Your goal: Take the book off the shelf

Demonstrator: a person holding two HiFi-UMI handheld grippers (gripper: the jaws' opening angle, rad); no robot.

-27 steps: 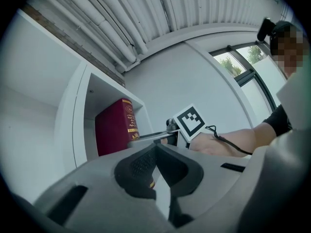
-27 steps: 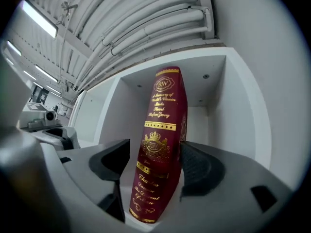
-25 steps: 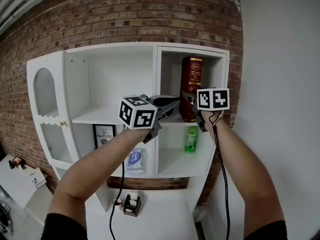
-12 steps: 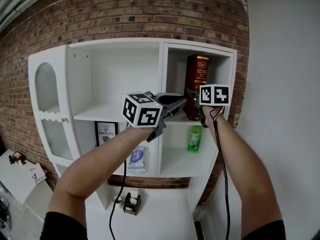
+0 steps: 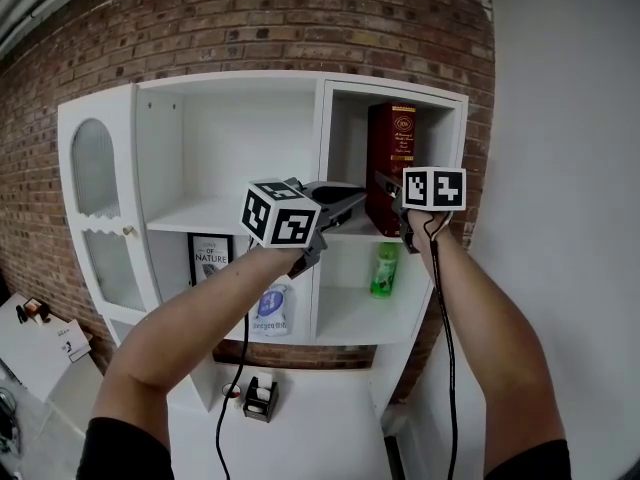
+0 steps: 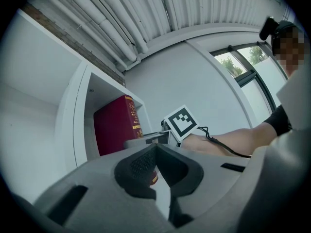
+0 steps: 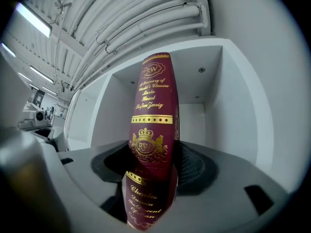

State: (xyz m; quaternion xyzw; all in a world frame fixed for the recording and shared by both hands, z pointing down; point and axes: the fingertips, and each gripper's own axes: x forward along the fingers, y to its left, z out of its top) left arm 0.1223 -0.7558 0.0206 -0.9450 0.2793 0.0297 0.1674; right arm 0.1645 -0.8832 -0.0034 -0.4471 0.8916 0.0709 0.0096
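A dark red book [image 5: 390, 158] with gold lettering stands upright in the top right compartment of the white shelf unit [image 5: 320, 148]. My right gripper [image 5: 384, 192] reaches into that compartment. In the right gripper view the book's spine [image 7: 153, 110] stands between the jaws of my right gripper [image 7: 153, 165], which are closing on it. My left gripper [image 5: 343, 201] hovers just left of the compartment with its jaws together and nothing in them. In the left gripper view the book [image 6: 114, 130] shows beyond the left gripper [image 6: 155, 152].
A green bottle [image 5: 383, 270] stands in the compartment below the book. A framed picture [image 5: 208, 258] and a white packet [image 5: 270, 313] sit lower left. A small black holder [image 5: 262, 400] rests on the base. A white wall [image 5: 560, 168] borders the shelf's right side.
Both grippers have stayed almost where they were. The right gripper has edged slightly up and in along the book's lower spine.
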